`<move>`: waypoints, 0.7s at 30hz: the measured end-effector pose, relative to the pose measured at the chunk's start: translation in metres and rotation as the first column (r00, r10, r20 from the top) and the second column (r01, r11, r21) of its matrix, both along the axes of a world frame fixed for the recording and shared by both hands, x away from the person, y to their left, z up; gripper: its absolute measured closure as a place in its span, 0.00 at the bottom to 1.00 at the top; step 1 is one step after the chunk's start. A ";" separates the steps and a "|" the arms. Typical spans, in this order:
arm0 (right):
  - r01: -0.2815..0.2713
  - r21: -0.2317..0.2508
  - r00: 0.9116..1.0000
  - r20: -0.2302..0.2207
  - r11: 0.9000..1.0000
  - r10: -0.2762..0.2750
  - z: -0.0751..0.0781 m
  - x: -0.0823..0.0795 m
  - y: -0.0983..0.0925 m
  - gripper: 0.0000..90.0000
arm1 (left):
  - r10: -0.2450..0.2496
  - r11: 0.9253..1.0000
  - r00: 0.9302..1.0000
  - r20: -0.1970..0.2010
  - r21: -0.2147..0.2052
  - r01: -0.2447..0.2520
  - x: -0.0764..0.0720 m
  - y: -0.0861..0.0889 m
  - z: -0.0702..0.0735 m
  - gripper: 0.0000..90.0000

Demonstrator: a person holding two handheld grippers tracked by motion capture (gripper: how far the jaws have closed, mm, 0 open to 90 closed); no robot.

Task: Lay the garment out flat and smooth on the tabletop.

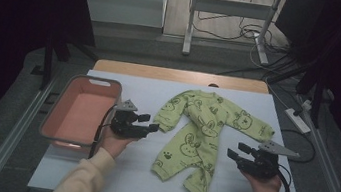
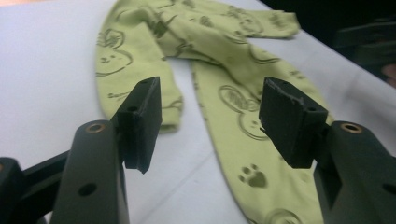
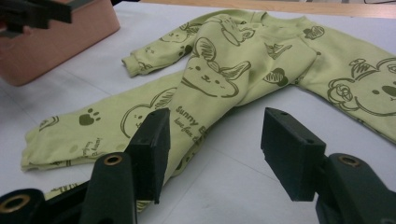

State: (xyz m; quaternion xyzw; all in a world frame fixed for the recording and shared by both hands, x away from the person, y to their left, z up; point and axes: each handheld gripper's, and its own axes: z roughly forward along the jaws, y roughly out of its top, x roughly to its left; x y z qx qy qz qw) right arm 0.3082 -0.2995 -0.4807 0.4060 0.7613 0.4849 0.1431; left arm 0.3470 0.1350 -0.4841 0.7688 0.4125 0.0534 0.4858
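In the high view a green baby romper [image 1: 200, 135] printed with animal drawings lies spread on the white table cover [image 1: 266, 190], its sleeves reaching out to either side and its legs pointing toward the person. The left gripper [image 1: 153, 124] hovers just beside the romper's left sleeve cuff, jaws apart and gripping nothing. A pink basket [image 1: 49, 114] stands near it at the cover's left edge. The right gripper [image 1: 235, 151] sits just off the romper's right side, below the right sleeve, jaws likewise apart and bare.

In the left gripper view the left gripper [image 2: 212, 116] looks along the romper [image 2: 233, 93]; the sleeve cuff lies just behind one jaw and a leg with a paw print runs under the other, with white cover in the gap between.

In the right gripper view the right gripper [image 3: 215, 149] faces the romper [image 3: 243, 65] from the side, its jaws spread wide over a leg and the cover, and the basket [image 3: 60, 42] stands at the upper left
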 end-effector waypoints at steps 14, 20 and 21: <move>0.005 -0.021 1.000 0.017 1.000 -0.005 0.001 0.002 -0.001 0.47 | 0.093 0.993 0.993 -0.077 0.080 -0.087 0.044 -0.024 -0.036 0.44; 0.004 -0.027 1.000 0.017 1.000 -0.003 0.000 0.002 0.000 0.47 | 0.130 0.986 0.987 -0.091 0.116 -0.119 0.053 -0.023 -0.047 0.43; 0.003 -0.027 1.000 0.016 1.000 -0.003 0.000 0.002 0.000 0.47 | 0.135 0.985 0.986 -0.094 0.122 -0.123 0.054 -0.022 -0.049 0.43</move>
